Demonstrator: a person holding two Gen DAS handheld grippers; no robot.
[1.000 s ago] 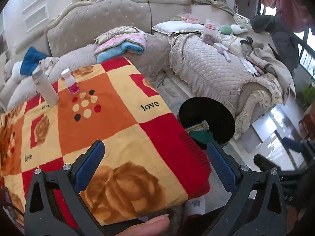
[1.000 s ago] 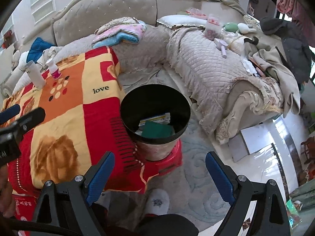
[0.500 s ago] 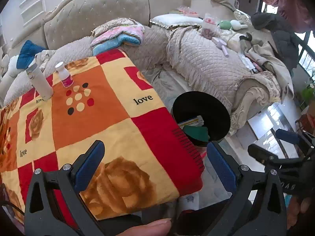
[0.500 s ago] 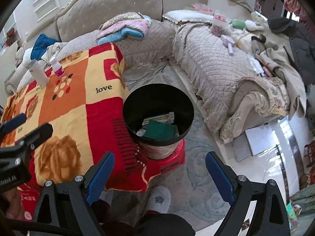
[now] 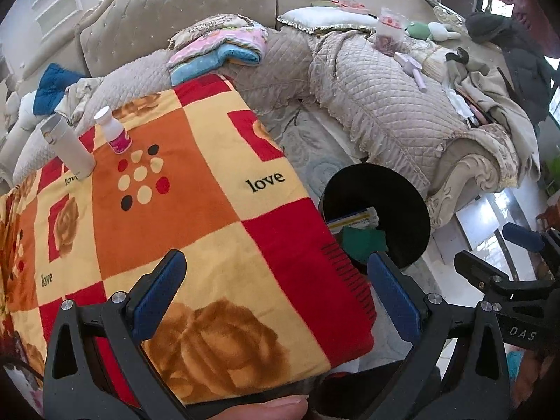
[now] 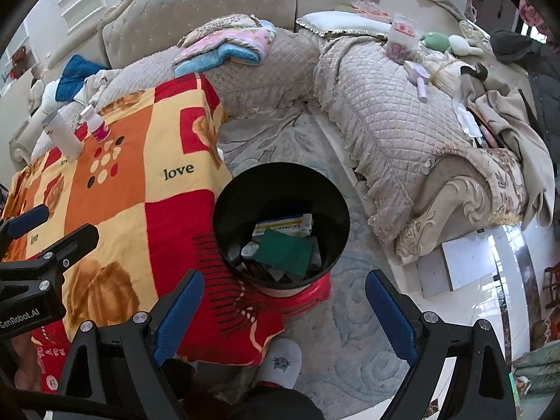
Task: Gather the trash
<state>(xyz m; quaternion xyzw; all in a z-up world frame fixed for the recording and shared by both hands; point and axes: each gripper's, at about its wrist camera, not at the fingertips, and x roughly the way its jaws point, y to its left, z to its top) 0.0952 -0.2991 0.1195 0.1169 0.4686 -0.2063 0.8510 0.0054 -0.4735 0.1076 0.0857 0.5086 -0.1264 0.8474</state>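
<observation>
Trash bin (image 6: 280,189), black, round, open-topped; stands on a red base (image 6: 308,297) on the pale patterned rug (image 6: 350,332), touching the hanging edge of the patchwork blanket (image 5: 196,210); holds a green flat piece (image 6: 283,250), a white-and-yellow box (image 6: 283,225) and small grey scraps; in the left wrist view the bin (image 5: 395,192) shows beyond the blanket's right edge, partly hidden behind it.

Left gripper (image 5: 276,297): blue pads (image 5: 157,290) wide apart, nothing between them; hovers above the near part of the blanket, tilted downward; bin lies ahead and to its right, close behind the right fingertip in the view; a fingertip of the person shows at the bottom edge.

Right gripper (image 6: 283,311): blue pads (image 6: 178,315) spread wide, empty; hangs above the rug and the blanket's fringed corner; bin sits directly ahead between the two fingers in the view, clear of both.

White tube-shaped container (image 5: 68,147): upright near the far left corner of the blanket; well apart from both grippers.

Small white bottle with pink label (image 5: 113,129): upright just beside the container, right of it.

Beige quilted sofa (image 5: 385,94): wraps the far side and right; carries folded pink and blue cloths (image 5: 220,49), a white cushion (image 5: 325,17), a clear bag (image 5: 386,33), soft toys and heaped clothing.

White slipper (image 6: 281,362): on the rug at the blanket's lower edge.
</observation>
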